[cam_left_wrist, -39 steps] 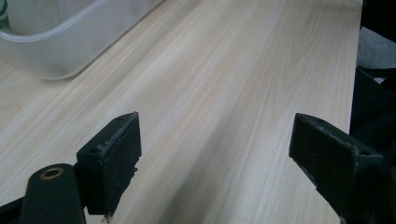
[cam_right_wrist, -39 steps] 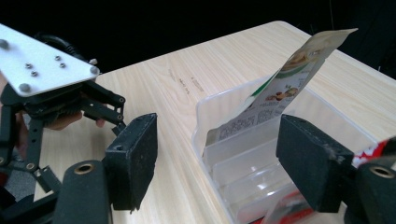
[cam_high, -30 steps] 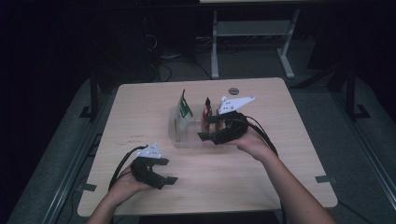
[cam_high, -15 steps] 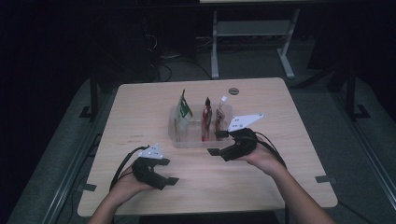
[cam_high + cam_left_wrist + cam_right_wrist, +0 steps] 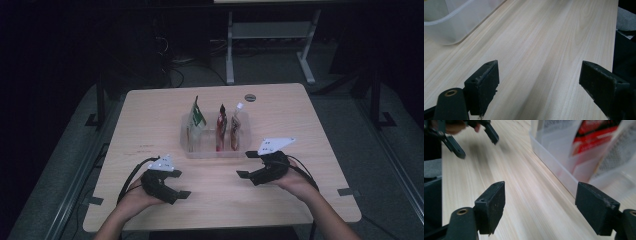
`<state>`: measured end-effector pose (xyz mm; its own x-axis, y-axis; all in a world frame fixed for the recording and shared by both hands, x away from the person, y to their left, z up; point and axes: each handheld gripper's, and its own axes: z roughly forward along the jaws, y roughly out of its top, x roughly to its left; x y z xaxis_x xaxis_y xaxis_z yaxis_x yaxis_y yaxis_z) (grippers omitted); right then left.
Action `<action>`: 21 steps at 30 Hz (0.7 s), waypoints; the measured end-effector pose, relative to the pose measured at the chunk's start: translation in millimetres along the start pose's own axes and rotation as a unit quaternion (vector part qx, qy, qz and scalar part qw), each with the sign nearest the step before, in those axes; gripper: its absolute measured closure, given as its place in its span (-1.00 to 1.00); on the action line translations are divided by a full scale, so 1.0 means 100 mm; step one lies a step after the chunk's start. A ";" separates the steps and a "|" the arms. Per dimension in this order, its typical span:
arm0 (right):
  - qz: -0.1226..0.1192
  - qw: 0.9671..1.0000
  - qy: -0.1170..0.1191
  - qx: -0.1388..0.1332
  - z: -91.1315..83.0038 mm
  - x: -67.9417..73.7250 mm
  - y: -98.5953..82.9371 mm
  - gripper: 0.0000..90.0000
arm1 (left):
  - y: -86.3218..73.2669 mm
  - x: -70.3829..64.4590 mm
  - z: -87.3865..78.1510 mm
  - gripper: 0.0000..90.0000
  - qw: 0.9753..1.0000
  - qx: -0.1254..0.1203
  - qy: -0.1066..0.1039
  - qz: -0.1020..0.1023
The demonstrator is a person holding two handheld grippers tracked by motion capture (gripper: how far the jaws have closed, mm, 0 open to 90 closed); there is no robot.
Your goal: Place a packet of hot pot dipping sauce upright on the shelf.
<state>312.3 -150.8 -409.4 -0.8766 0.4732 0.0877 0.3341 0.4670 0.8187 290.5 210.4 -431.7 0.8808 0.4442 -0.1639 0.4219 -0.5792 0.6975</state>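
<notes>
1. The table (image 5: 150, 110) carries a clear plastic bin (image 5: 192, 149) holding three upright pouches (image 5: 221, 127).
2. Both hands rest near the table's front edge; keep them low and well apart from the bin.
3. The right gripper (image 5: 248, 165), jaws wide and empty, has withdrawn from the pouches.
4. The left gripper (image 5: 181, 184), jaws wide and empty, has stayed put.

No legible text
Print on the pouches (image 5: 221, 127) in the clear bin (image 5: 187, 148) is too blurred to read.
</notes>
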 end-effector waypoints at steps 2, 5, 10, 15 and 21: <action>0.001 1.000 -0.008 0.003 -0.02 0.00 -0.06 -0.50 | 0.00 0.00 0.00 -0.65 1.000 -0.003 0.001 0.001; 0.008 1.000 -0.019 0.003 -0.06 -0.02 -0.14 -0.52 | -0.01 -0.01 0.00 -0.65 1.000 -0.003 0.002 0.005; 0.019 0.999 -0.032 0.011 -0.13 -0.04 -0.28 -0.55 | -0.02 -0.01 -0.01 -0.65 1.000 0.000 0.003 0.005; 0.028 0.998 -0.048 0.020 -0.21 -0.07 -0.44 -0.58 | -0.09 -0.03 -0.07 -0.65 1.000 -0.013 0.020 0.003; 0.040 0.997 -0.063 0.017 -0.32 -0.10 -0.56 -0.58 | -0.20 -0.03 -0.12 -0.65 1.000 -0.010 0.028 -0.002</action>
<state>291.0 -205.3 -438.1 -0.7973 0.5986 0.0777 0.4140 0.4485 0.7921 276.5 228.7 -436.8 0.8655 0.4844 -0.1274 0.4202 -0.5640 0.7109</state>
